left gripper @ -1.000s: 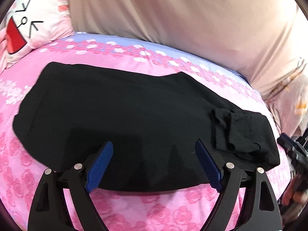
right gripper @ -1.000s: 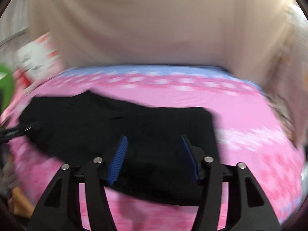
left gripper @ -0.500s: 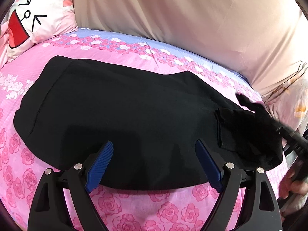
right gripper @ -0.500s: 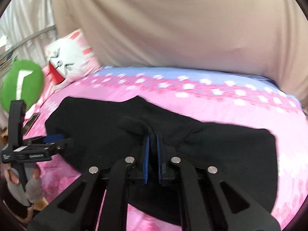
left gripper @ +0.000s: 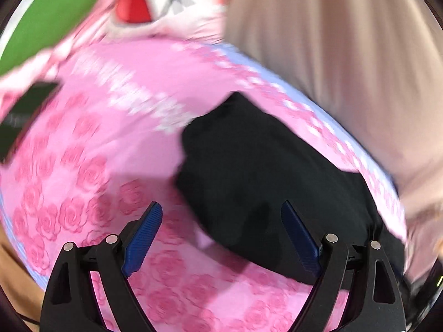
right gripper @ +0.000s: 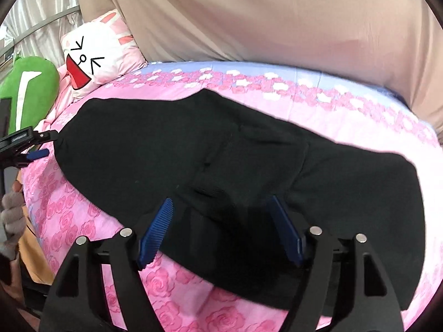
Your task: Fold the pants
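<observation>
Black pants [right gripper: 193, 144] lie spread across the pink rose-print bedsheet [right gripper: 83, 215], with one part folded over onto the middle [right gripper: 249, 152]. My right gripper [right gripper: 220, 200] hovers over the near edge of the pants. Its jaws are opening, and the cloth lies under them with the blue pads [right gripper: 156, 229] not pressing on it. My left gripper [left gripper: 221, 206] is open above the left end of the pants [left gripper: 263, 166], with one pad over bare sheet [left gripper: 97, 179]. That view is blurred. The left gripper [right gripper: 47, 144] also shows in the right wrist view, at the pants' left end.
A white cartoon-face pillow [right gripper: 97, 49] and a green plush [right gripper: 27, 83] lie at the bed's left end. Beige cloth [right gripper: 277, 13] hangs behind the bed. A dark flat object [left gripper: 25, 116] lies on the sheet at the left. A gloved hand [right gripper: 11, 215] holds the left gripper's handle.
The right gripper was shut on a fold of the pants half a second ago and has let it go. The left gripper has swung left to the pants' end and rolled.
</observation>
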{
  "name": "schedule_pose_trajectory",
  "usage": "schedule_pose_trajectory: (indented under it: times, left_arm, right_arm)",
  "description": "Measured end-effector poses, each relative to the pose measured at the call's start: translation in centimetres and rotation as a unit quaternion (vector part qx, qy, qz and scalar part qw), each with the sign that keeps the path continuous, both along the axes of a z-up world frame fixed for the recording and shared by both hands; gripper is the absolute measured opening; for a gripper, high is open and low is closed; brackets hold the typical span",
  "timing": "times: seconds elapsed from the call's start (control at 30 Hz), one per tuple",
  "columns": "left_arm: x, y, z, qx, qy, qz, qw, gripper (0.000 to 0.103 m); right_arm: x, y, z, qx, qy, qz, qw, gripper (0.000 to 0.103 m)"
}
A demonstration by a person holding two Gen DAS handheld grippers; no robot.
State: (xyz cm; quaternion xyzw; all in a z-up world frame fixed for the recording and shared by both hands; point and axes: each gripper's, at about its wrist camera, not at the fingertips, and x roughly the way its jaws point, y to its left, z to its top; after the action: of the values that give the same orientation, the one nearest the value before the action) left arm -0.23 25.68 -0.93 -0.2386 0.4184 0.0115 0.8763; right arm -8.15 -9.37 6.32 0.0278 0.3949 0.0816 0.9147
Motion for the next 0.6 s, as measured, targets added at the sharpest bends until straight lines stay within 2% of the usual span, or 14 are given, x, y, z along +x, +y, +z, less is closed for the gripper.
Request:
schedule_pose_trajectory:
  times: [0.07,0.13,0.2,0.3,0.33,0.37,0.4,0.43,0.47,0.53,0.6]
  left_arm:
    - [0.8,1.1,-1.3,-0.033,0.015,0.013,0.9992,0.085]
    - [1.6,1.2,-2.1,-0.049,0.022,0.016,0.9984,0.085]
    - [2.4,0.8,-2.0,-0.045,0.013,0.017,0.9987,0.086]
    - [4.5,0.6,-2.4,-0.098,0.005,-0.005,0.9952,0.085]
    - [4.9,0.6,-2.3,-0.102,0.007,-0.008,0.9948,0.072]
    - [5.3,0.5,-1.8,-0.101,0.012,-0.015,0.9947,0.054]
    - [5.5,0.3,-1.0,-0.084,0.014,-0.017,0.9962,0.047]
    - [5.2,0.0,0.6,-0.051,0.005,-0.015,0.9986,0.026]
    - [4.7,-0.3,2.2,-0.023,-0.007,-0.020,0.9995,0.018]
    - [4.3,-1.0,5.1,0.002,-0.038,-0.042,0.9984,0.007]
    - [4.5,-2.4,8.1,0.023,-0.081,-0.072,0.9939,0.006]
  right_arm:
    - [0.1,0.2,-0.5,-0.005,-0.002,-0.001,1.000,0.073]
    - [0.1,0.5,-0.8,-0.006,-0.001,0.001,1.000,0.075]
    - [0.2,0.7,-0.9,-0.006,-0.001,0.002,1.000,0.079]
    - [0.3,0.9,-0.9,-0.004,-0.002,0.001,1.000,0.080]
    - [0.3,0.8,-0.9,-0.003,-0.002,0.000,1.000,0.081]
    - [0.3,0.8,-0.8,-0.003,-0.002,0.000,1.000,0.080]
    - [0.2,0.8,-0.8,-0.002,-0.002,0.000,1.000,0.081]
    - [0.2,0.8,-0.7,-0.001,-0.003,0.000,1.000,0.080]
    - [0.2,0.7,-0.7,0.000,-0.004,0.000,1.000,0.081]
    - [0.3,0.5,-0.9,0.004,-0.005,-0.001,1.000,0.081]
    - [0.7,0.5,-1.1,0.012,-0.006,-0.004,1.000,0.081]
